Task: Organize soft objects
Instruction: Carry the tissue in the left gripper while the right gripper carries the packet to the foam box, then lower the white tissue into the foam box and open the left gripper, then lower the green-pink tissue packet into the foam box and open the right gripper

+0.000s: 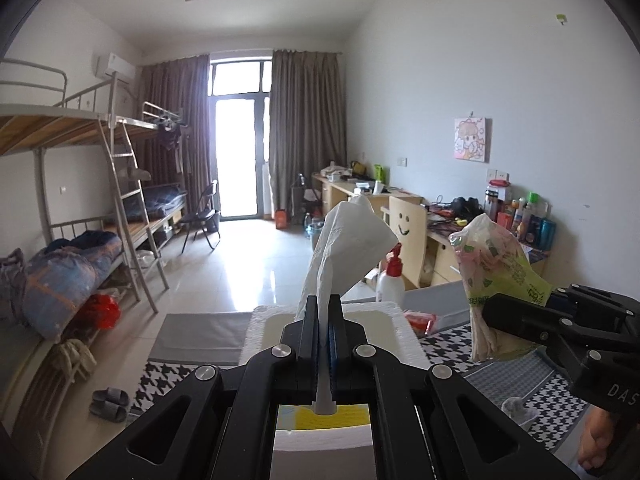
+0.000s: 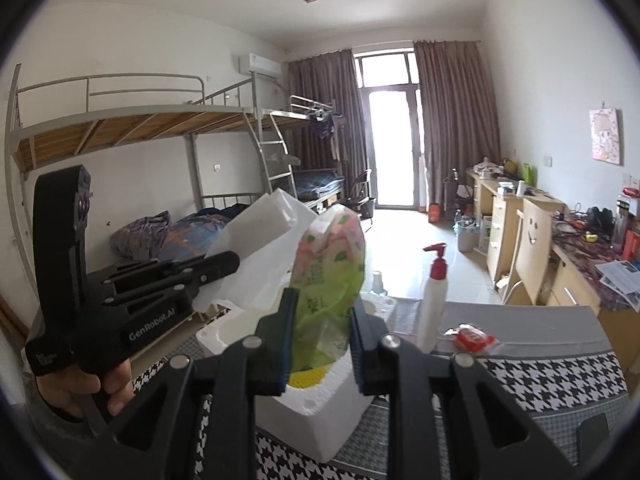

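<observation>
White tissue (image 1: 346,248), a green-and-pink printed packet (image 2: 328,280), a white foam box (image 2: 316,408), black-and-white houndstooth cloth (image 2: 556,380), red-capped white bottle (image 2: 434,292).

L gripper (image 1: 322,320): jaws fully closed, pinching a white tissue (image 1: 344,248), pointing slightly downward. R gripper (image 2: 320,336): jaws part-closed, clamping a green tissue pack (image 2: 328,276). Person's L hand (image 2: 86,390) wraps the L gripper's handle.

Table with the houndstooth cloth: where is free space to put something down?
Free: the grey cloth strip between the pump bottle and the table's right edge, behind the red packet; also the houndstooth cloth in front of it. Crowded: around the white foam box, beneath both loaded grippers.
</observation>
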Action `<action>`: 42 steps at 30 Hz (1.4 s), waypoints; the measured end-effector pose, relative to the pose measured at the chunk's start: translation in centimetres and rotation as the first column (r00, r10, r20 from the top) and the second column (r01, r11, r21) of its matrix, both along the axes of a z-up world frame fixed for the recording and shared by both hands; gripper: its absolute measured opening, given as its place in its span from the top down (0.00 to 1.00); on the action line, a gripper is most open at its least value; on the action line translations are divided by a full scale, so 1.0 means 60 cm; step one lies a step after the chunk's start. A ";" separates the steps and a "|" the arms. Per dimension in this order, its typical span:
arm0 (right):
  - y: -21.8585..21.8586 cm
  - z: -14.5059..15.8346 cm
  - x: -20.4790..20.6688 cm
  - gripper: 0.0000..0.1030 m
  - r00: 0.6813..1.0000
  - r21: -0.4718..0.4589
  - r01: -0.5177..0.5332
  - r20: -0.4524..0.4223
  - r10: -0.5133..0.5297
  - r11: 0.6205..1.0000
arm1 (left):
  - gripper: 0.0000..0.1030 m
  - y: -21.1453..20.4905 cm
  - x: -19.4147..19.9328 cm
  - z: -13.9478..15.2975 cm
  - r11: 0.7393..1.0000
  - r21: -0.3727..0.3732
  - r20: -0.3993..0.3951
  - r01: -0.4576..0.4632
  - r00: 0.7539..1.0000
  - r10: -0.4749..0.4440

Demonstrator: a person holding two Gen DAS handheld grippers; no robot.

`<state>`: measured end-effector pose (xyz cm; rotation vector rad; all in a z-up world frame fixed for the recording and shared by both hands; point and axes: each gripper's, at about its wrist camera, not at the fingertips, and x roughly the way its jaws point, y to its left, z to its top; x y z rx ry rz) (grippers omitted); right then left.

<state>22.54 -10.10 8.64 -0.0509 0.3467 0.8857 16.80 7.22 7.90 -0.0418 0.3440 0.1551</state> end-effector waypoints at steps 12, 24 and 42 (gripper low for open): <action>0.030 -0.012 0.025 0.73 0.999 -0.037 -0.018 -0.044 0.016 0.999 | 0.96 0.018 0.028 -0.033 0.999 -0.027 -0.085 -0.025 0.996 0.022; 0.045 -0.016 0.026 0.73 0.999 -0.065 -0.011 -0.053 0.007 0.998 | 0.90 0.034 0.056 -0.062 0.997 -0.072 -0.178 0.006 0.984 -0.018; 0.061 -0.022 0.033 0.73 0.998 -0.087 0.005 -0.057 -0.010 0.996 | 0.01 0.065 0.012 -0.041 0.995 -0.049 -0.077 -0.087 0.994 0.083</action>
